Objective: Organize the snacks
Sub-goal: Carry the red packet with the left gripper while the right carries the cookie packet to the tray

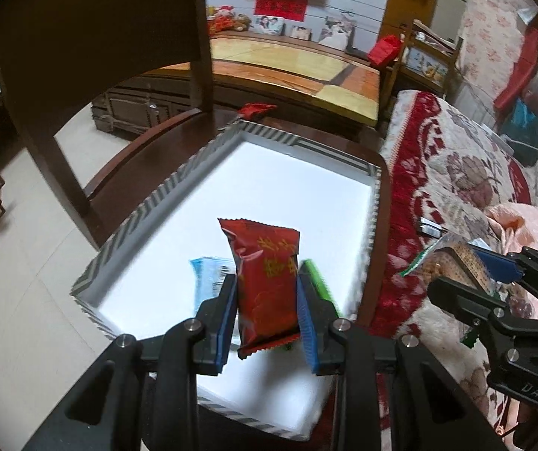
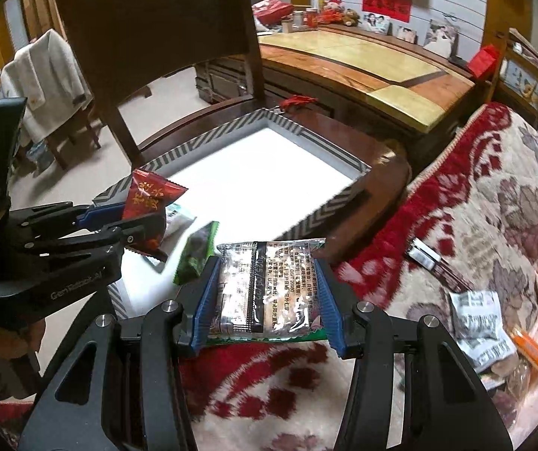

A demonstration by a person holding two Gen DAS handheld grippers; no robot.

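My left gripper (image 1: 267, 293) is shut on a red snack packet (image 1: 265, 282) and holds it upright over the white box (image 1: 269, 173) with the grey striped rim. A light blue packet (image 1: 209, 274) and a green packet (image 1: 316, 278) lie in the box below it. My right gripper (image 2: 265, 285) is shut on a silver and green packet (image 2: 269, 289), above the blanket beside the box's near edge. In the right wrist view the left gripper (image 2: 145, 221) with its red packet (image 2: 148, 203) hangs at the left, and the green packet (image 2: 195, 253) lies in the box (image 2: 231, 165).
The box stands on a dark wooden chair seat (image 2: 344, 139), under the chair back (image 2: 148, 11). A flowered red and cream blanket (image 2: 475, 195) lies at the right with more packets (image 2: 479, 323) and an orange wrapper (image 2: 532, 349) on it. A low wooden table (image 2: 374, 64) stands behind.
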